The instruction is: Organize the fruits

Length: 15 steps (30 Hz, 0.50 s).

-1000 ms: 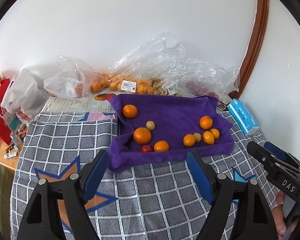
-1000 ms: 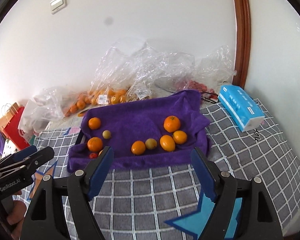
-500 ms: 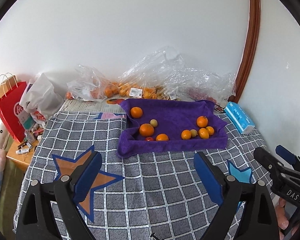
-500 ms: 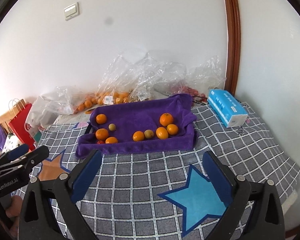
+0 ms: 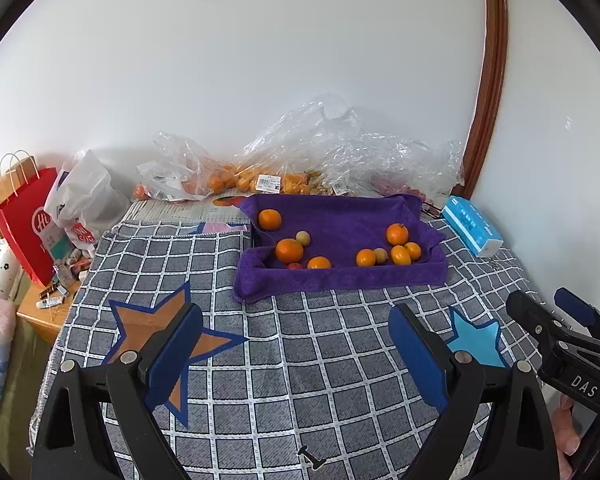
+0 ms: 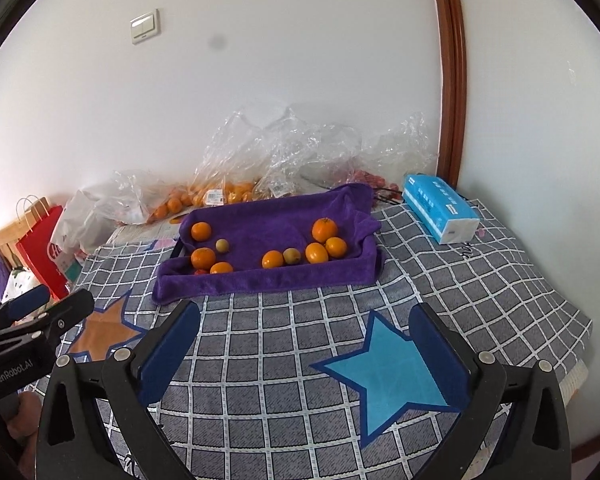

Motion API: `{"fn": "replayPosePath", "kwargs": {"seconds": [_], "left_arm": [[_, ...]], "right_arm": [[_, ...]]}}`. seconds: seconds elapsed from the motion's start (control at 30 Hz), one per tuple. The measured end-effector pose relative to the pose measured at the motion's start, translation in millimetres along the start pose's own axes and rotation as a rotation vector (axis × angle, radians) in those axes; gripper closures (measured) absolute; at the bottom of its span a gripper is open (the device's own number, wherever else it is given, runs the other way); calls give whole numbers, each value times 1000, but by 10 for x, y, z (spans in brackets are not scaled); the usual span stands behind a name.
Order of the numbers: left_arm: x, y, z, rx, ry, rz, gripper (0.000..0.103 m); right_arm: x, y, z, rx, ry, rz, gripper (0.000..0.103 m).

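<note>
Both the left hand-held gripper and the right hand-held gripper are spread wide and empty, their jaws having just been opening over the checked cloth. The fruits lie well ahead on the purple towel. Plastic bags crowd the wall behind it, with a blue tissue pack near the towel's right end.

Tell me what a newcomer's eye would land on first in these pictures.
First the deep purple towel-lined tray at the far end of the grey checked cloth, with bright orange citrus fruits scattered in two loose groups inside it. Behind it, crumpled clear plastic bags of more fruit lie heaped against the white wall. In the foreground, the left gripper and right gripper stand open and empty, their jaws having just opened.
</note>
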<state>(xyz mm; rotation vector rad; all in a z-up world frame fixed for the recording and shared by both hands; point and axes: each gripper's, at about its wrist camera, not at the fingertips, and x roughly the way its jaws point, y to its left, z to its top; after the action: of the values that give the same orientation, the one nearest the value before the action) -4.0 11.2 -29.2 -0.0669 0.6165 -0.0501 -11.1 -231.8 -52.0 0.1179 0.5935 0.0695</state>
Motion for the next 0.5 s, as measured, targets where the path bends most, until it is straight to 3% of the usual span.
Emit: {"fn": "replayPosePath", "kwargs": {"seconds": [0.5], "left_arm": [[-39,56,-11,-7,-6,8,9]], "right_arm": [[-74,29,-36,-8,-4,-19,0]]}}
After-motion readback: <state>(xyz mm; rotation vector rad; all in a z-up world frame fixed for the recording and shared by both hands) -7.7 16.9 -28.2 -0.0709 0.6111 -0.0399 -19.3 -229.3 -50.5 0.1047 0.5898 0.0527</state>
